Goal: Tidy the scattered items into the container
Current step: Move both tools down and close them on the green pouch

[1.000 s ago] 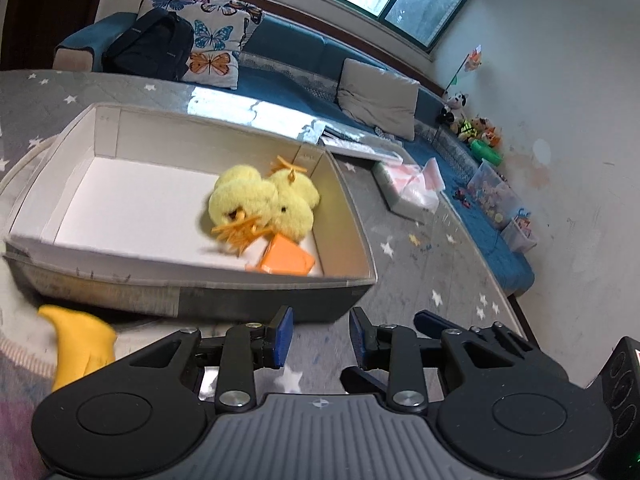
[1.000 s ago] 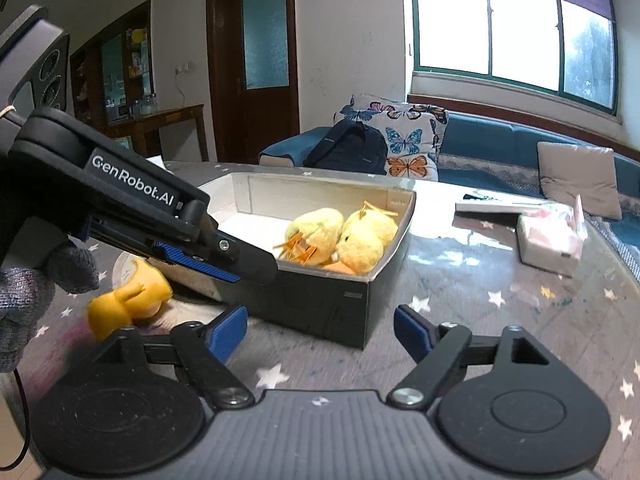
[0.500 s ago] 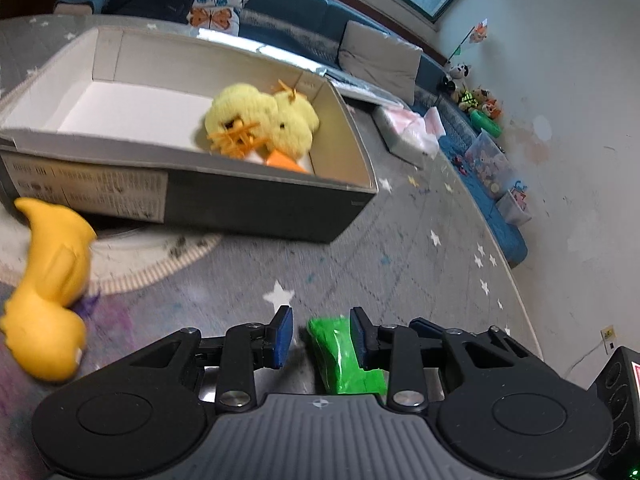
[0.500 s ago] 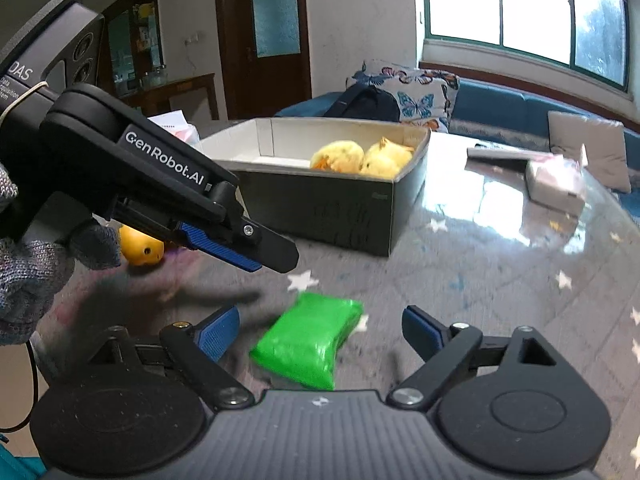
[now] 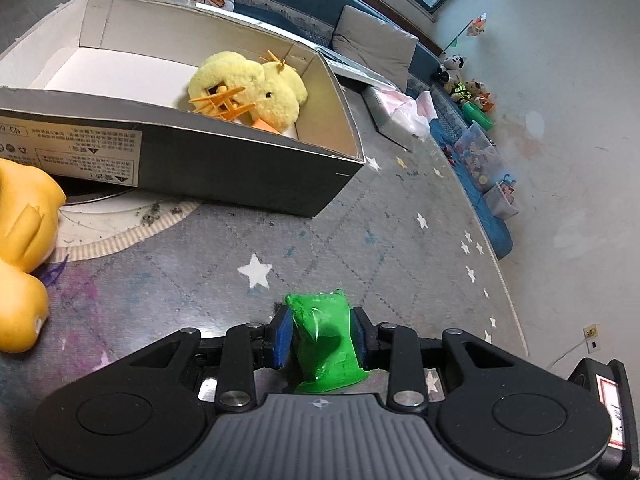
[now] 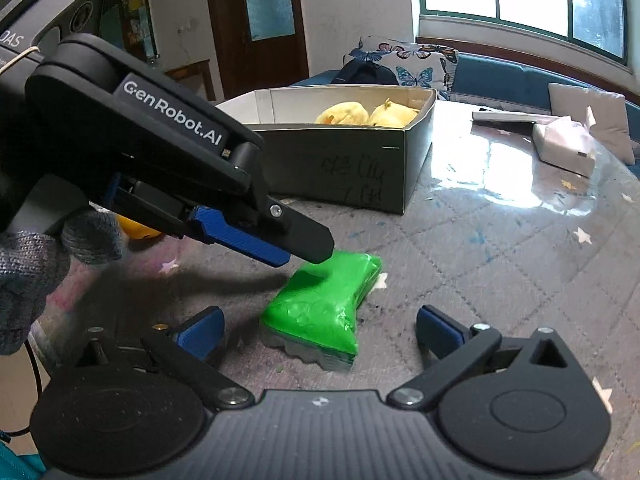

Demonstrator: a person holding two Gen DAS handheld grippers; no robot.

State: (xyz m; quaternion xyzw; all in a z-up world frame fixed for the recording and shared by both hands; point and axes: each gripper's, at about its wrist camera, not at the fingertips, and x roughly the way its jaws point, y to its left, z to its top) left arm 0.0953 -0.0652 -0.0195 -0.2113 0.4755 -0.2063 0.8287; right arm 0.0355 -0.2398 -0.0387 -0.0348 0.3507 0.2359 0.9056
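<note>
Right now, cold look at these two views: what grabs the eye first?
The bright green packet, lying on the starry table with the left tongs closed around it; in the right wrist view the right tongs hang open just behind it. Next, the fluffy yellow plush chick in the far right corner of the open box. A yellow rubber duck lies outside the box, at the left edge.

Matte black plastic left tool [image 5: 320, 334] with blue ribbed pads, silver screws and white "GenRobot.AI" lettering; grey knitted glove [image 6: 36, 268]; matching black right tool [image 6: 320, 330].
</note>
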